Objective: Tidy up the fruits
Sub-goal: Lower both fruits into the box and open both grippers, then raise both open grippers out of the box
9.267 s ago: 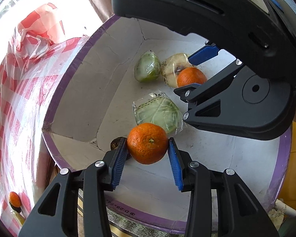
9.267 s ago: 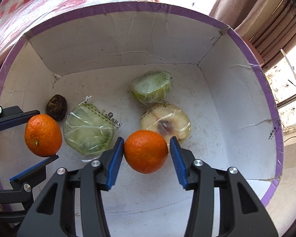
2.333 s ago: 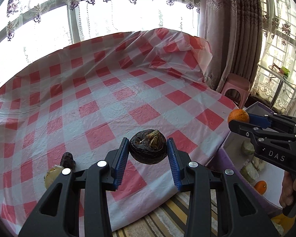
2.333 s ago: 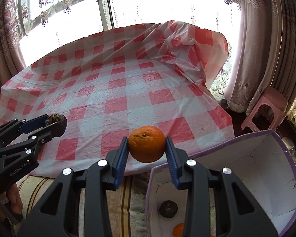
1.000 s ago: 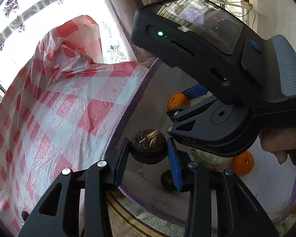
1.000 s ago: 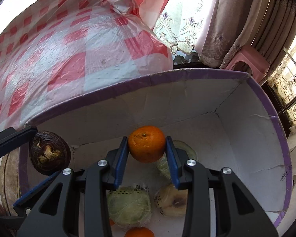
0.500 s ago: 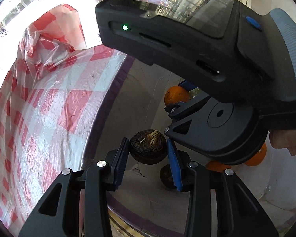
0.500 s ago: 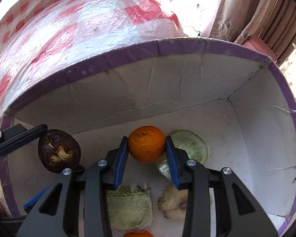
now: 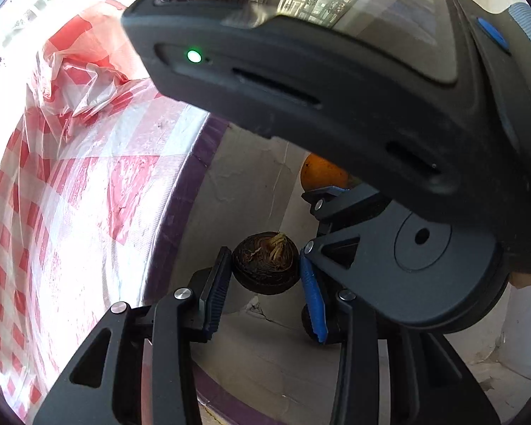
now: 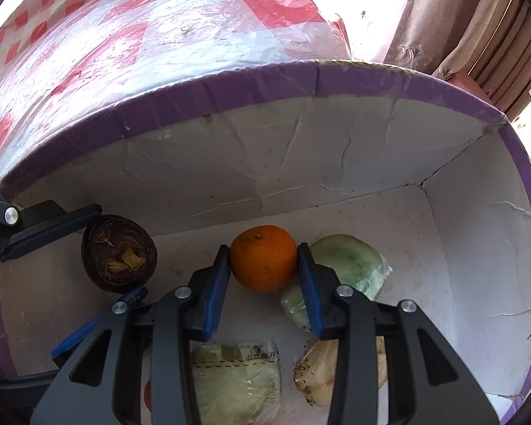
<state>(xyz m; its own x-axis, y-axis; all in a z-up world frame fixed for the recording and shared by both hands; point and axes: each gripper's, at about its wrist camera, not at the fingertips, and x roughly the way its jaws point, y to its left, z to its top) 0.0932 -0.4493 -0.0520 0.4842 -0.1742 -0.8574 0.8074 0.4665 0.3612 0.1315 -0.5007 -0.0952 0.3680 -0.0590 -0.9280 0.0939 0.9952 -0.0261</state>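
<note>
My left gripper [image 9: 265, 267] is shut on a dark brown shrivelled fruit [image 9: 265, 262] and holds it inside the white box with a purple rim [image 9: 180, 219], near its left wall; the fruit also shows in the right wrist view [image 10: 118, 253]. My right gripper [image 10: 263, 269] is shut on an orange [image 10: 263, 256] and holds it above the box floor [image 10: 424, 248]; the orange also shows in the left wrist view [image 9: 322, 175]. The right gripper's body [image 9: 336, 106] fills the top right of the left wrist view.
On the box floor lie plastic-wrapped green fruits [image 10: 350, 262] [image 10: 233, 379], a wrapped pale fruit [image 10: 322, 372], another dark fruit [image 9: 306, 318] and the edge of another orange [image 10: 147, 395]. A red-checked tablecloth [image 10: 141, 35] hangs beside the box. Curtains [image 10: 460, 28] are at right.
Both grippers have gone lower into the box with their fruits still held. The box walls now fill more of each view.
</note>
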